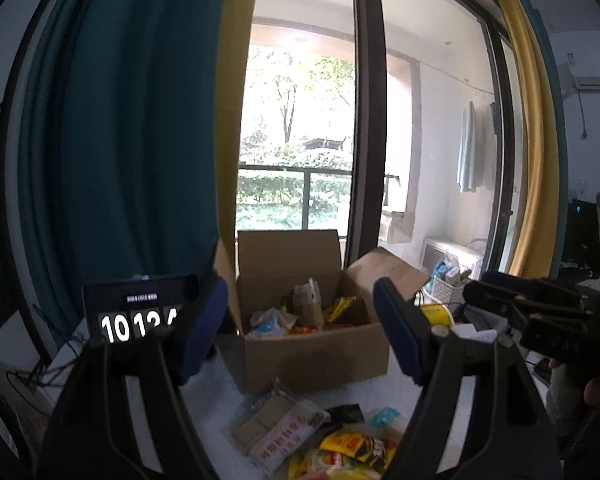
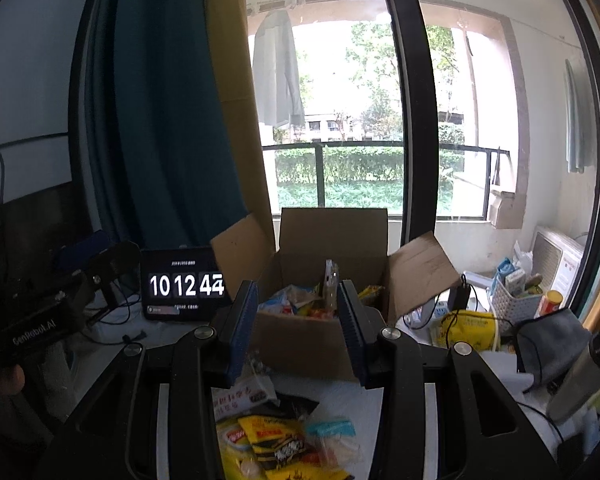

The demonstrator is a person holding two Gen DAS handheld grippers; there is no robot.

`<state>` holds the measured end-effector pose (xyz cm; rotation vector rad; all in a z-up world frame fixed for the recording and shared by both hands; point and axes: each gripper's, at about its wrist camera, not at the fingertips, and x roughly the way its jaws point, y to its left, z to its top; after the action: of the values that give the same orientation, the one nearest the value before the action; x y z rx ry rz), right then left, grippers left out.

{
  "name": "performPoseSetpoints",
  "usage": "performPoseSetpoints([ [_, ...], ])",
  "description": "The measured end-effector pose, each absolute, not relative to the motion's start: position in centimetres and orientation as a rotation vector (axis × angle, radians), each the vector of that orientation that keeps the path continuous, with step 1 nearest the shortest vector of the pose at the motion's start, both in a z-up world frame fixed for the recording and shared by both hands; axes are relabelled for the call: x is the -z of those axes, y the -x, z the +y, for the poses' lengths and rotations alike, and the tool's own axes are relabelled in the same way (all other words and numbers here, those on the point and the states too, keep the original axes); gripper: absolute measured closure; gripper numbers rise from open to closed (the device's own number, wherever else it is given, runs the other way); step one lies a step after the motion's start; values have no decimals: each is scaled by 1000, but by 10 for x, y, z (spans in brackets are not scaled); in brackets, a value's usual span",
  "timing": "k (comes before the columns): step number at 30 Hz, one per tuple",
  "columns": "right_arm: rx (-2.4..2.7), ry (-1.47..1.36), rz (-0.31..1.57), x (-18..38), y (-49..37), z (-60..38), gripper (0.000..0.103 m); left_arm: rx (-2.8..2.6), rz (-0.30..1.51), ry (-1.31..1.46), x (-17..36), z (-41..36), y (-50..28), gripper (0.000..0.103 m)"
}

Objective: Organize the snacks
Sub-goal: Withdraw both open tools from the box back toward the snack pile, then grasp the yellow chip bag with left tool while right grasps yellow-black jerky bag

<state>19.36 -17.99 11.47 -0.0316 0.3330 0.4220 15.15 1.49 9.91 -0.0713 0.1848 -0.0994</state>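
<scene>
An open cardboard box [image 1: 320,354] [image 2: 308,344] stands on the white table with several snack packets inside. In front of it lies a loose pile of snacks: a clear pack of beige biscuits [image 1: 276,428], a yellow-and-black packet [image 1: 356,446] [image 2: 276,438] and a small blue-topped bag [image 2: 334,430]. My left gripper [image 1: 300,332] hovers above the pile, aimed at the box, jaws wide apart and empty. My right gripper [image 2: 296,328] hangs likewise over the pile with a narrower gap and nothing between its blue pads [image 2: 242,324]. Each gripper shows at the edge of the other's view.
A digital clock [image 2: 184,285] stands left of the box, with cables around it. To the right are a yellow bag [image 2: 468,328], a white basket [image 2: 510,304] of small items, a grey cloth [image 2: 552,340] and a metal bottle [image 2: 584,372]. Teal curtain and glass door behind.
</scene>
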Motion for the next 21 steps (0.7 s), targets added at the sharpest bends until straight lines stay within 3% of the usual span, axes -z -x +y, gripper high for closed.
performPoseSetpoints([
  [18, -457, 71, 515, -22, -165, -183, 59, 113, 426, 85, 7, 22, -123, 27],
  [21, -473, 80, 566, 0, -164, -180, 48, 108, 472, 99, 28, 25, -122, 27],
])
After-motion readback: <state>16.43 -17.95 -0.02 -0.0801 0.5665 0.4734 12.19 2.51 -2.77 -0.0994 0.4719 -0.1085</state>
